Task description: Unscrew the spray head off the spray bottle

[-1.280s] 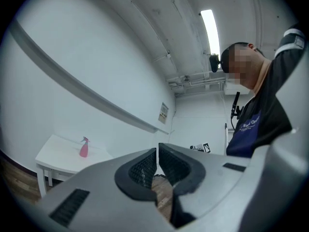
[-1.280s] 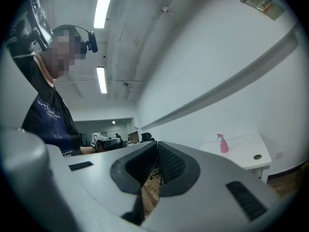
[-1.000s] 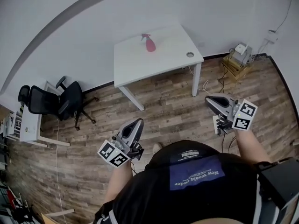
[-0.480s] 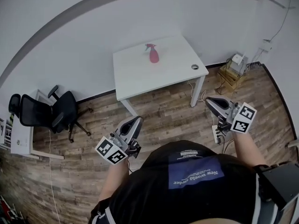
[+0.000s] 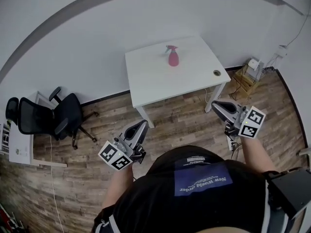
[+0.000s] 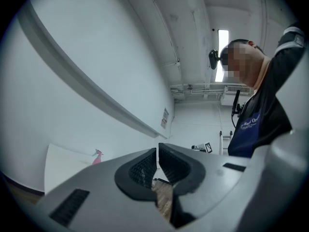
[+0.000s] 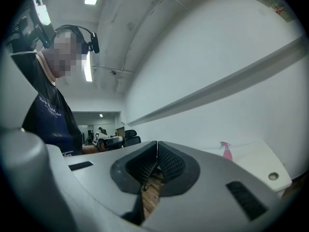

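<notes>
A pink spray bottle [image 5: 173, 57] with a pink spray head stands upright on a white table [image 5: 155, 81] near the wall, far ahead of me. It shows small in the left gripper view as the bottle [image 6: 97, 156] and in the right gripper view as the bottle [image 7: 226, 151]. My left gripper [image 5: 142, 128] is held low at waist height, shut and empty. My right gripper [image 5: 215, 106] hovers near the table's right front leg, also shut with nothing in it. Both are well short of the bottle.
A black office chair [image 5: 58, 115] stands at the left beside a white desk [image 5: 19, 149]. A cardboard box with a device [image 5: 250, 72] sits by the wall at the right, with cables on the wood floor. The table has a cable hole [image 5: 216, 73].
The view has shifted: the table and bottle now sit further right and nearer in the head view. Both grippers stay shut at about the same place by my body.
</notes>
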Available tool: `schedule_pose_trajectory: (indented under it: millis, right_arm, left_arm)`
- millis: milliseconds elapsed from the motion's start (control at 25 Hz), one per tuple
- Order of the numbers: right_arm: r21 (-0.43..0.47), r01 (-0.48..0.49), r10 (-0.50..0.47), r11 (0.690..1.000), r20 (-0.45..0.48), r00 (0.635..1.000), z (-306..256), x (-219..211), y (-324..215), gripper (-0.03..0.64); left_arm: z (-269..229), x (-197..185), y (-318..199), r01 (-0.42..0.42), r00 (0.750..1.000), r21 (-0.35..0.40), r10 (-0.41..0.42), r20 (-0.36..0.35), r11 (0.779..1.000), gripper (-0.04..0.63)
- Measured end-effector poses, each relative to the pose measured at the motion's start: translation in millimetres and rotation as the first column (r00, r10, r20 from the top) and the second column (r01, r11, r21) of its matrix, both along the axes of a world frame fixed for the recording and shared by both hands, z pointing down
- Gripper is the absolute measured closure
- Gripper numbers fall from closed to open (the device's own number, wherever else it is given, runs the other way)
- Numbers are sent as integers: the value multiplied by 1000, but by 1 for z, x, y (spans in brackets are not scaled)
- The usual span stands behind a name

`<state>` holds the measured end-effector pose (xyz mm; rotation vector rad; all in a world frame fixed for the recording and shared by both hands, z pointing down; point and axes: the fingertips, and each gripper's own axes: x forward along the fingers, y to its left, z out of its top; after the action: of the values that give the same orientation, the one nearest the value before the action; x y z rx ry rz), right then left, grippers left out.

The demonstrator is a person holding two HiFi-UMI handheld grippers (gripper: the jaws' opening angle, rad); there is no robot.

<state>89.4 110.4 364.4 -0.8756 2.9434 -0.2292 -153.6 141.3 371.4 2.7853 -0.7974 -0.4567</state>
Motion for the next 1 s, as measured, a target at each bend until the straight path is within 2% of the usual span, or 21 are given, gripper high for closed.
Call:
schedule_pose_trajectory:
  millis: [160,360,520,720,1000]
  right_arm:
    - [-8,11,-11,1000,-6,1000,1,-9,-23,620]
    - [-23,17,-16,1000,18,1000,6,6,-58,620]
    - [-20,62,-61,998,37,997,9,29,-96,620]
    - [3,120,-120,993,13,993,7,77,-148,620]
    - [14,183,-183,983,40,982,-2,141,-220,620]
  left_arm:
    - [5,-13,-19,22,1000,-16,-22,-7,1000,577]
    - [10,2,-47,30,1000,-36,-30,1,999,577]
    - [8,32,-80,53,998,-36,-52,30,998,577]
    - [-1,82,-122,101,995,-35,-100,7,994,577]
    - [-11,155,-178,151,988,-28,-151,25,988,577]
